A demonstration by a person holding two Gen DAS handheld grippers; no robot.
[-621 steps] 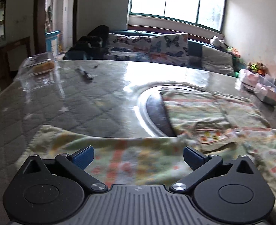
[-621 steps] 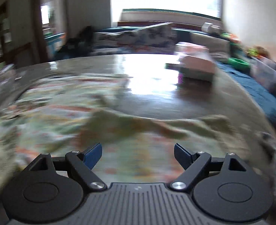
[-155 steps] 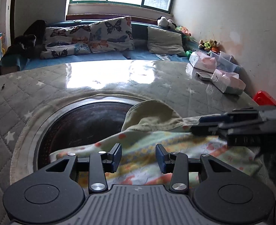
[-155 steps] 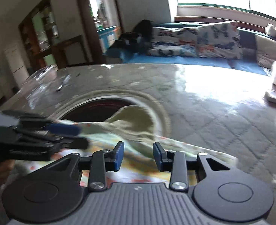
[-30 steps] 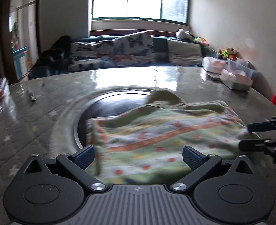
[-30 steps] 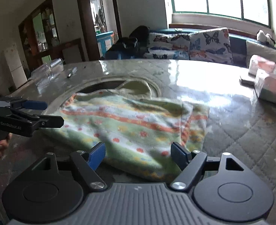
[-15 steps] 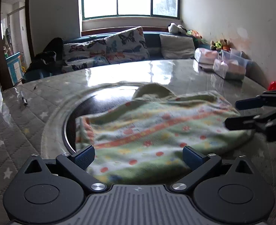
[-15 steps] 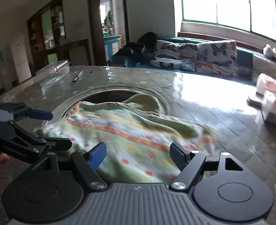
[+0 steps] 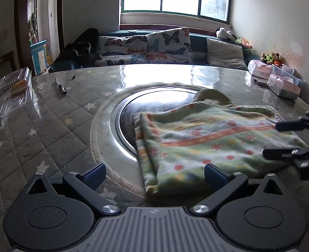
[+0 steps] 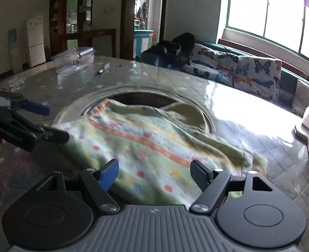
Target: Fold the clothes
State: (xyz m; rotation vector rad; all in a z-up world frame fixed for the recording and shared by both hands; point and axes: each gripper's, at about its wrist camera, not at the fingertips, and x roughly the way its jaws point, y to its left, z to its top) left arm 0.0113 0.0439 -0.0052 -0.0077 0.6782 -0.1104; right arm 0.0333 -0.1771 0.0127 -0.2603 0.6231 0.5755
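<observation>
since the folded green fleece garment with orange dots (image 9: 206, 145) lies soft and limp on the tabletop (image 9: 49, 115) ahead of both open, empty jaws, pinch its layered near edge, all plies together.

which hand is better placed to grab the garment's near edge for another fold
Probably the right: the right tongs are open with the garment edge between the fingers, while the left tongs mostly face bare table.
</observation>
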